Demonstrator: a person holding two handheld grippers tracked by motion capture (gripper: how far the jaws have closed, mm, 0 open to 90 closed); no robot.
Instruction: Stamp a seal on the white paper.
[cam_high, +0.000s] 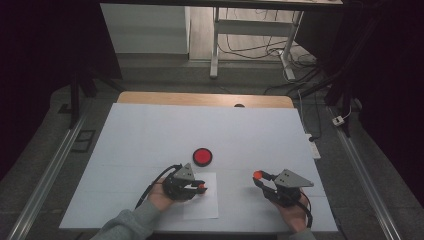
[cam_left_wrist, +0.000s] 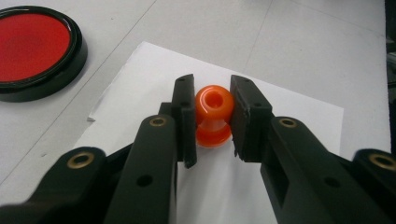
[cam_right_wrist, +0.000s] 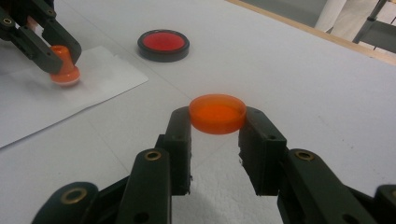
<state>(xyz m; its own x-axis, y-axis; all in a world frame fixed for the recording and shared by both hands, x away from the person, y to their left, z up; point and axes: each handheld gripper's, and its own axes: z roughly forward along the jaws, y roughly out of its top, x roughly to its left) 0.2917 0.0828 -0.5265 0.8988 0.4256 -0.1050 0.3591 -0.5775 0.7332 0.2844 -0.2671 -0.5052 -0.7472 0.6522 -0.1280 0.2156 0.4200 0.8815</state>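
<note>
My left gripper (cam_left_wrist: 213, 116) is shut on a small orange spool-shaped stamp (cam_left_wrist: 213, 113), its jaws pressing both sides of the upper knob. In the right gripper view the stamp (cam_right_wrist: 64, 71) stands upright with its lower end down on a white sheet of paper (cam_right_wrist: 46, 105). My right gripper (cam_right_wrist: 217, 122) is shut on a flat round orange cap (cam_right_wrist: 217, 113), held level a little above the table. From above, the left gripper (cam_high: 202, 188) is over the paper (cam_high: 202, 206) and the right gripper (cam_high: 259, 176) is apart at the right. A red ink pad (cam_high: 202, 156) in a black case lies just beyond the paper.
The table top is covered in white (cam_high: 150, 135), with a wooden edge (cam_high: 200, 98) at the far side. Beyond it are desk legs (cam_high: 215, 45) and cables on the floor. Metal rails (cam_high: 50, 170) run along both sides.
</note>
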